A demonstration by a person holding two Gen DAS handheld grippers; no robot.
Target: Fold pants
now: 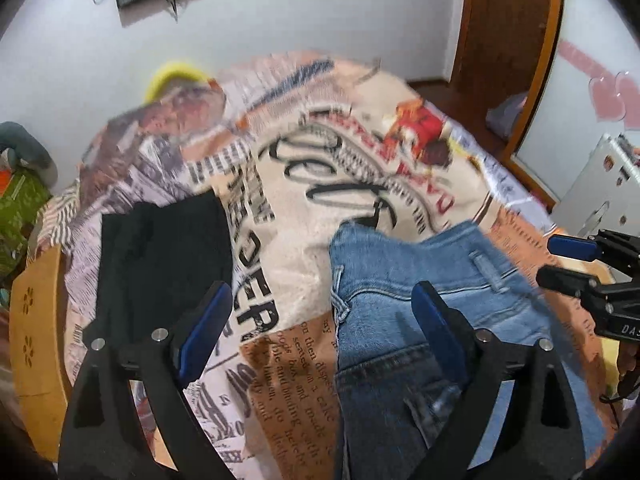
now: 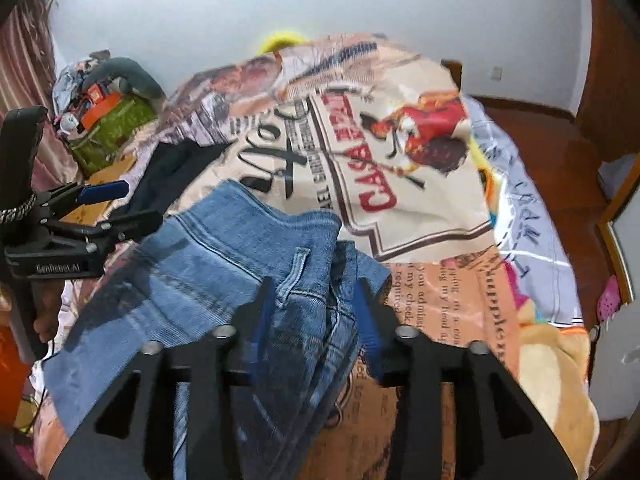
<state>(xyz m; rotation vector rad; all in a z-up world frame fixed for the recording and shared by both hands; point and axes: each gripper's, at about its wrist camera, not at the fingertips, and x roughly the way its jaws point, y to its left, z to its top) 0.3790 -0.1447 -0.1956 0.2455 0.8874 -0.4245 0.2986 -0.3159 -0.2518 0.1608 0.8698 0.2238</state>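
Observation:
Blue jeans (image 1: 420,280) lie bunched on the printed bedspread (image 1: 304,184), waistband toward the far side. My left gripper (image 1: 324,304) is open above the jeans' left edge, nothing between its blue pads. In the right wrist view my right gripper (image 2: 316,300) is part open, with a bunch of the jeans (image 2: 248,248) between its fingers near a belt loop; I cannot tell whether the pads press the cloth. The left gripper also shows in the right wrist view (image 2: 132,204), open. The right gripper shows at the right edge of the left wrist view (image 1: 568,260).
A folded black garment (image 1: 160,248) lies on the bed left of the jeans. A wooden footboard (image 1: 36,344) edges the bed's left side. A green box with clutter (image 2: 108,128) stands by the wall. A wooden floor (image 2: 560,168) lies to the right.

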